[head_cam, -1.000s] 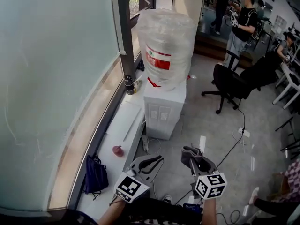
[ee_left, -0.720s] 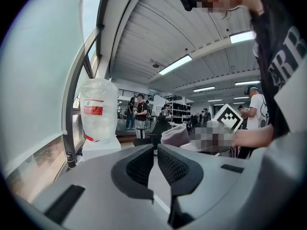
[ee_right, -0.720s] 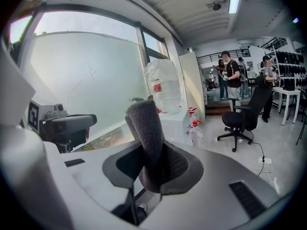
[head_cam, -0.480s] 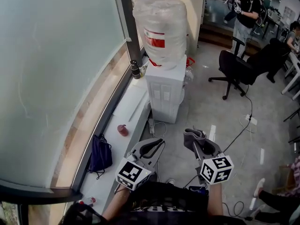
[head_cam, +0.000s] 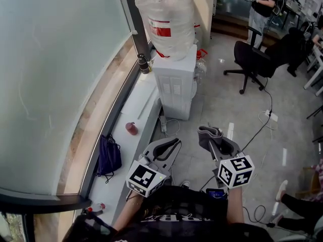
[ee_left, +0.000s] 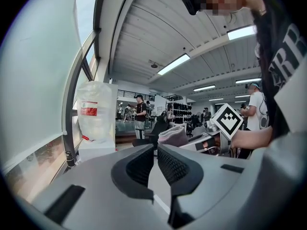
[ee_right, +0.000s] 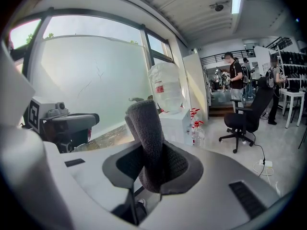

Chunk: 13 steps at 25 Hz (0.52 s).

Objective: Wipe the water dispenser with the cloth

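From the head view, your right hand-held gripper (head_cam: 211, 139) carries the folded grey cloth (head_cam: 208, 132), well apart from the white water dispenser (head_cam: 174, 84) on the floor by the window. In the left gripper view, your left hand-held gripper (ee_left: 154, 150) is closed and empty. In the right gripper view, the jaws pinch the cloth upright, with the dispenser beyond it.

lighting: bright, even daylight from the frosted window (head_cam: 60, 74) at left, plus ceiling strip lights (ee_left: 175, 63) overhead. glare: strip lights blown out to white; pale streaks reflected on the glossy floor (head_cam: 242, 135); soft sheen on the plastic-wrapped bottle of the water dispenser (head_cam: 174, 84). shadows: faint, soft-edged. focus: head view sharp throughout; gripper views sharp at distance, nearest foreground slightly soft. distortion: heavy fisheye in both gripper views, straight lines bowed, black vignette at the corners.
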### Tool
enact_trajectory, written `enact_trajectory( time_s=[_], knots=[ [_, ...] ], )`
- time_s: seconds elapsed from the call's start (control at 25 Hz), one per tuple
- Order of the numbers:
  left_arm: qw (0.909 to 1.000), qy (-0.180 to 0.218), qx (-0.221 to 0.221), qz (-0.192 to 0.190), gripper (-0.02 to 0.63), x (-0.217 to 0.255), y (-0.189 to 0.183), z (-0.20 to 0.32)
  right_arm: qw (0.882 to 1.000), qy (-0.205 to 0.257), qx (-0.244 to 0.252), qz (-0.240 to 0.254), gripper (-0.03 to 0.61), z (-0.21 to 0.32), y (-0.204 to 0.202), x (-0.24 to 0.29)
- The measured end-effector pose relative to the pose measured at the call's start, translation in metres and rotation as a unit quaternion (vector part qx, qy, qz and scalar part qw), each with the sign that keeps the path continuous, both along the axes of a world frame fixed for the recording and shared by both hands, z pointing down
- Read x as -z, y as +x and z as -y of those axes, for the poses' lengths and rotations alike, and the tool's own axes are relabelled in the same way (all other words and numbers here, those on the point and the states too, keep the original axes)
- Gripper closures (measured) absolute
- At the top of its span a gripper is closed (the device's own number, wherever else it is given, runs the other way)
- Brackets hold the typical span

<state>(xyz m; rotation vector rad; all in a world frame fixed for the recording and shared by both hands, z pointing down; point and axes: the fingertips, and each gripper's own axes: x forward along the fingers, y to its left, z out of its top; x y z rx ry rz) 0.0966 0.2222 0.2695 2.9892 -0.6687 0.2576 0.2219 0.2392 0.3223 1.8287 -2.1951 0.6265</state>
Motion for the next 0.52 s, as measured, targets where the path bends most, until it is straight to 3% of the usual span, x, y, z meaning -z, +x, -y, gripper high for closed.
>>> enact_trajectory(
  time_s=[0.52],
  knots=[
    [0.9998,0.013,-0.011,0.003,0.577,0.003,0.014,0.0,1.0,-0.002,-0.007,-0.009,0.477,0.005,0.017,-0.002]
  ],
)
